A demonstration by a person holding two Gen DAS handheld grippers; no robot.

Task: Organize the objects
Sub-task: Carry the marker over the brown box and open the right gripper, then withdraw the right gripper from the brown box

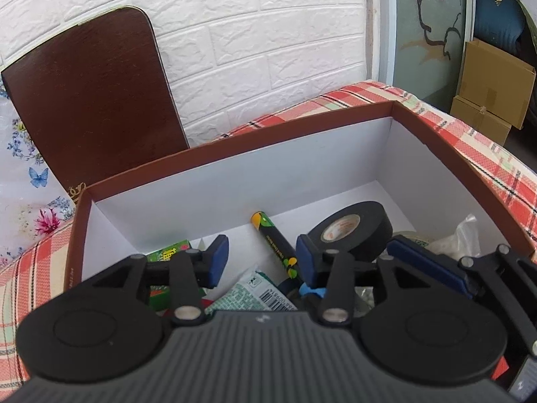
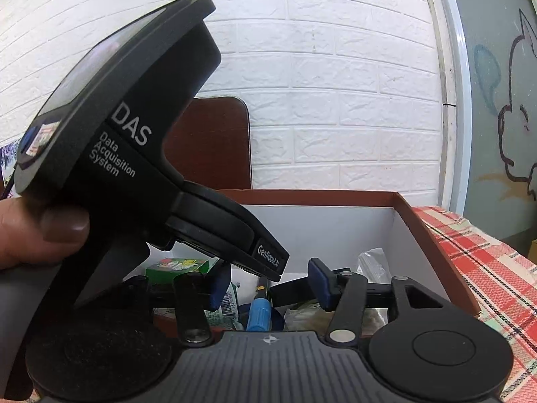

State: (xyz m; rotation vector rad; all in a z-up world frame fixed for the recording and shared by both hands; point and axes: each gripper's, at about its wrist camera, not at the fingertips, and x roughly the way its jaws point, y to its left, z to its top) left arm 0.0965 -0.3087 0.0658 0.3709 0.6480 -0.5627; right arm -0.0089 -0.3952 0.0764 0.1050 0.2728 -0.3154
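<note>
A brown cardboard box (image 1: 235, 141) with white inner walls stands on a checked cloth. In it lie a black tape roll (image 1: 352, 231), a black pen-shaped tool (image 1: 272, 238) with a yellow-green tip, a green carton (image 1: 171, 252), a green-white packet (image 1: 255, 292) and a clear plastic bag (image 1: 459, 235). My left gripper (image 1: 261, 265) hangs open over the box, above the pen-shaped tool, gripping nothing. My right gripper (image 2: 270, 285) is open beside it over the box's right half, empty too. The housing of the left gripper (image 2: 134, 154) and a hand (image 2: 33, 235) block much of the right wrist view.
A dark brown chair back (image 1: 90, 100) stands behind the box against a white brick wall (image 1: 268, 33). The red checked cloth (image 1: 486, 154) runs to the right of the box. Cardboard cartons (image 1: 493, 94) are stacked on the floor at far right.
</note>
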